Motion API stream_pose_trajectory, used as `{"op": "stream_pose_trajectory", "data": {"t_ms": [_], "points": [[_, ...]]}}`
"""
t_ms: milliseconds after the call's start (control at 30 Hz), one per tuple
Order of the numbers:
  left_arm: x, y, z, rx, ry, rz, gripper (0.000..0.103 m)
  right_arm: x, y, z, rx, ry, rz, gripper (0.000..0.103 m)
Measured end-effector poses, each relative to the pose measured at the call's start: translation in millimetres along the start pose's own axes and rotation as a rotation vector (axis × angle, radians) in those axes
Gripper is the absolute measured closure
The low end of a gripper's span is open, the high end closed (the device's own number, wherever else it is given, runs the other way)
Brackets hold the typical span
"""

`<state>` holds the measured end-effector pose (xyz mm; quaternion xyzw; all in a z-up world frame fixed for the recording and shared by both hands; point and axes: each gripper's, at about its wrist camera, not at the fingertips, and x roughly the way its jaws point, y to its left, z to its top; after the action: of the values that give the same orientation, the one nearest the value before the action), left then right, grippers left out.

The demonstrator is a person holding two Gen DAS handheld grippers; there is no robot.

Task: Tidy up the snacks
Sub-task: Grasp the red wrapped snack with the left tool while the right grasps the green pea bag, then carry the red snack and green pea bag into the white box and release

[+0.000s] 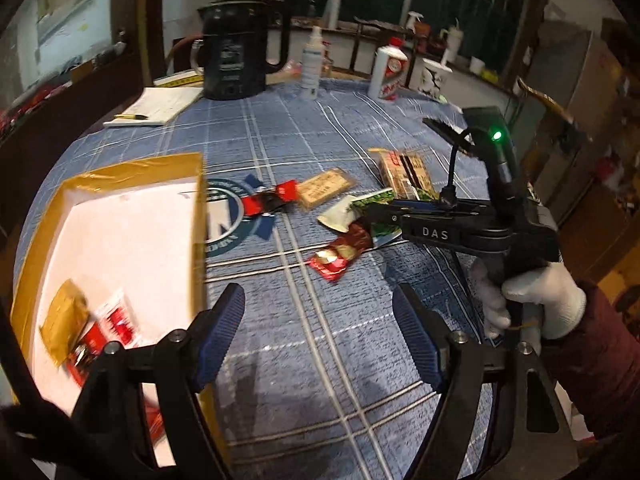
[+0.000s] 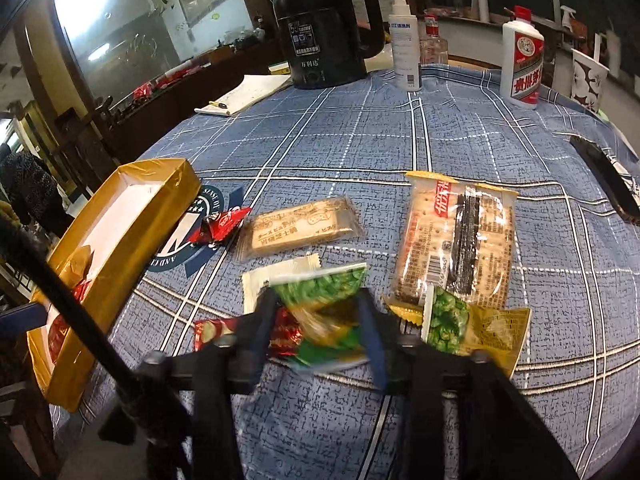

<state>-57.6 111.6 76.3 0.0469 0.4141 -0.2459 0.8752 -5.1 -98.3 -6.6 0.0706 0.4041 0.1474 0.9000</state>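
A gold-edged box (image 1: 120, 240) with a white floor holds a few snack packs (image 1: 80, 328) at the left; it also shows in the right wrist view (image 2: 120, 220). My left gripper (image 1: 320, 332) is open and empty above the blue cloth beside the box. My right gripper (image 2: 320, 320) is shut on a green pea pack (image 2: 332, 300), also seen in the left wrist view (image 1: 368, 204). Under it lies a red wrapped snack (image 2: 284, 336). Loose on the cloth are a red candy (image 2: 220, 224), a tan biscuit pack (image 2: 300, 228), a cracker pack (image 2: 456, 240) and a second pea pack (image 2: 448, 320).
At the table's far side stand a black kettle (image 2: 324, 28), a spray bottle (image 2: 406, 40), a white liquor bottle (image 2: 526, 60), a paper cup (image 2: 588, 80) and a notepad with pen (image 2: 244, 96). A dark object (image 2: 608, 176) lies at the right edge.
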Motion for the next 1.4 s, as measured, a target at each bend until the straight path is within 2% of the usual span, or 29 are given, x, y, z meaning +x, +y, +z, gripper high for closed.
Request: {"op": "stream_pose_trajectory", "data": {"t_ms": [133,333,533,600,633,667,700,767,1000,1167,1300,1400], "points": [[24.3,-16.6,7.8,0.042,0.038,-0.005,0.026,-4.9,-10.5,-7.1,0.029,0.0,0.041,0.081],[71.9,-39.2,24.2,0.175,0.122,0.042,0.026,-22.3,-29.0,-17.5,0.099,-0.022,0.119,0.081],[111.4,-41.9,35.9,0.244,0.209,0.031,0.026,-42.5,-43.8,-22.8,0.14,-0.051,0.184,0.081],[118.5,-44.0,34.0,0.256,0.231,0.036,0.036,-48.4,-46.0,-24.0,0.14,-0.058,0.202,0.081],[117.2,-43.8,34.4,0.244,0.218,0.015,0.052,-49.9,-46.6,-23.3,0.141,-0.061,0.206,0.081],[116.0,-44.9,34.1,0.239,0.22,-0.01,0.073,-51.7,-47.1,-23.7,0.143,-0.065,0.211,0.081],[114.7,-48.1,33.9,0.245,0.217,0.003,0.077,-53.5,-47.4,-24.0,0.146,-0.068,0.219,0.081],[115.7,-52.1,32.9,0.244,0.215,0.016,0.077,-55.7,-46.6,-24.1,0.148,-0.071,0.226,0.081],[94.8,-44.8,25.5,0.138,0.155,0.006,0.078,-67.0,-38.2,-28.6,0.134,-0.085,0.226,0.081],[51.6,-34.6,14.9,0.055,0.073,0.001,0.078,-78.7,-21.3,-30.3,0.1,-0.09,0.236,0.081],[4.0,-16.8,4.3,-0.01,-0.006,0.038,0.077,-83.8,8.2,-25.5,0.047,-0.09,0.272,0.081],[-26.7,3.2,-5.3,-0.054,-0.061,0.104,0.077,-83.6,36.3,-22.3,-0.004,-0.084,0.299,0.081]]}}
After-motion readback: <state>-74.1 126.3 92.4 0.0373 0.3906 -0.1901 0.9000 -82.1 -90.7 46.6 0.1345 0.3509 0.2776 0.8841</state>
